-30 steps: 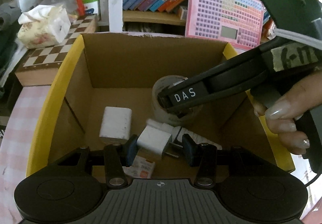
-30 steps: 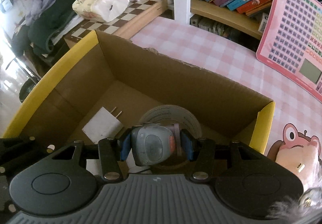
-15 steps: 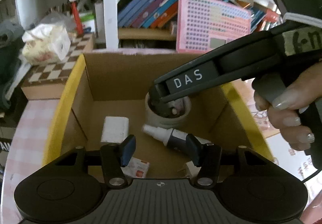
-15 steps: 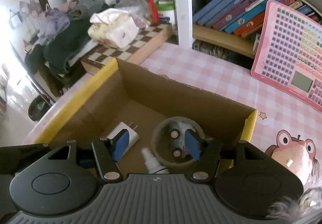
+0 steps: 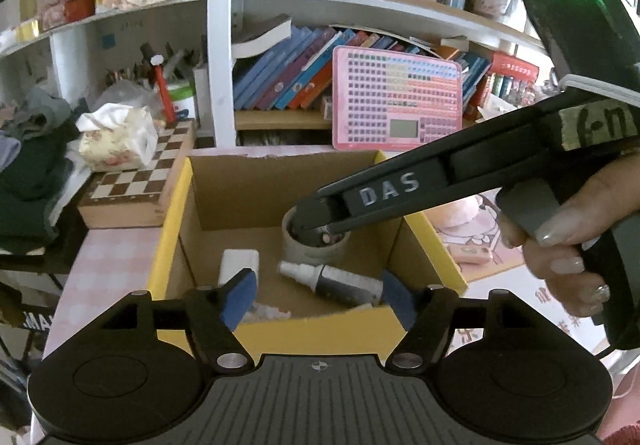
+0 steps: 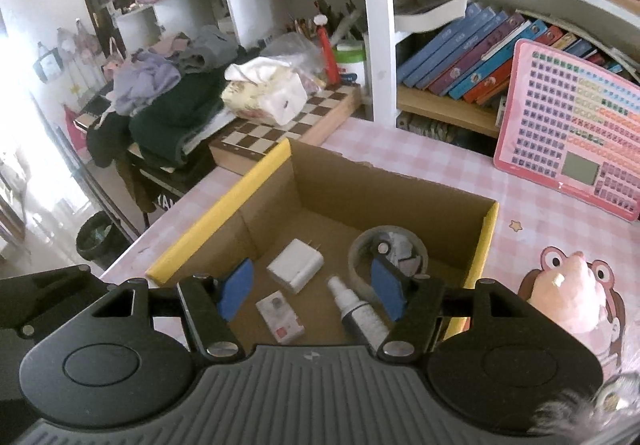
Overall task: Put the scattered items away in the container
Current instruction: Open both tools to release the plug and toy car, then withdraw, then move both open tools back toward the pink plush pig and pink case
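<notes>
With both our left tool (image 5: 318, 291) and right tool (image 6: 312, 287) spread apart and empty above the cardboard box (image 6: 224, 223), the charger (image 6: 295, 265), spray bottle (image 6: 362, 315), tape roll (image 6: 360, 249) and small packet (image 6: 280, 319) lie inside, so we judge the tidying nearly done.

Counter: (image 6: 420, 153) pink-and-white checked cloth covered what I worked on.
Box: (image 6: 256, 181) the yellow-edged cardboard box stood directly on it.
Chessboard: (image 6: 288, 129) lay at its far left edge, near the box.
Pink keyboard toy: (image 6: 568, 129) stood propped at the back right.
Pink plush: (image 6: 572, 297) lay just right of the box.
</notes>
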The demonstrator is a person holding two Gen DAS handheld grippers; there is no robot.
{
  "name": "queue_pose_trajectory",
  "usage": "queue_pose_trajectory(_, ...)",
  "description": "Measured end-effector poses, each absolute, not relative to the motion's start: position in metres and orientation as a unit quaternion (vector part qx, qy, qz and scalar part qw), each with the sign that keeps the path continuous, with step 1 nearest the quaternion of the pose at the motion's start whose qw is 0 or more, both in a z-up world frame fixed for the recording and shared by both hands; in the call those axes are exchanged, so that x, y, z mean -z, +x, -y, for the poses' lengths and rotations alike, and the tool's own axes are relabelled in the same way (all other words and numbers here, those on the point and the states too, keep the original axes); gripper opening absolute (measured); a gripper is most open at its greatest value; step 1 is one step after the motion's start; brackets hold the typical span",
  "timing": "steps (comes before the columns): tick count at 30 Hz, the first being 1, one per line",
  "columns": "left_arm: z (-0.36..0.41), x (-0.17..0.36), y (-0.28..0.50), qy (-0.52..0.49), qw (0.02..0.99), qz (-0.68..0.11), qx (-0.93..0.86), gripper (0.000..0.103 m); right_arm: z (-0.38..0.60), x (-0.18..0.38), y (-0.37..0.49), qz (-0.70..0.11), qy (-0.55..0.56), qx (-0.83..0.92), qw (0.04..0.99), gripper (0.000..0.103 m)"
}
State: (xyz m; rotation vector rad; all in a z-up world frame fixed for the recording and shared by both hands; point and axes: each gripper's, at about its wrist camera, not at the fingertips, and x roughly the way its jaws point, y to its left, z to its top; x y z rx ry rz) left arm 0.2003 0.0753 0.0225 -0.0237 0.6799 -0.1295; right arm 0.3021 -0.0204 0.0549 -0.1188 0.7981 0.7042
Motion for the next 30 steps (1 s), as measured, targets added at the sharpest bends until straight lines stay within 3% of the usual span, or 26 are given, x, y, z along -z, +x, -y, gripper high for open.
queue_pose_trajectory(9, -0.080, -0.029, 0.150, 0.012, 0.945, -0.326, 0.034, 0.088, 0.041, -0.066, 0.240, -0.332, -0.091, -0.326, 0.880, 0.069)
queue_pose_trajectory(21, -0.087, -0.032, 0.105, 0.023, 0.946, -0.323, 0.019, 0.096, 0.061, -0.047, 0.164, -0.317, -0.128, -0.294, 0.893, 0.074)
queue_pose_trajectory(30, -0.085, -0.018, 0.083, 0.025, 0.938, -0.346, 0.018, 0.097, 0.071, -0.026, 0.127, -0.336, -0.125, -0.271, 0.893, 0.077)
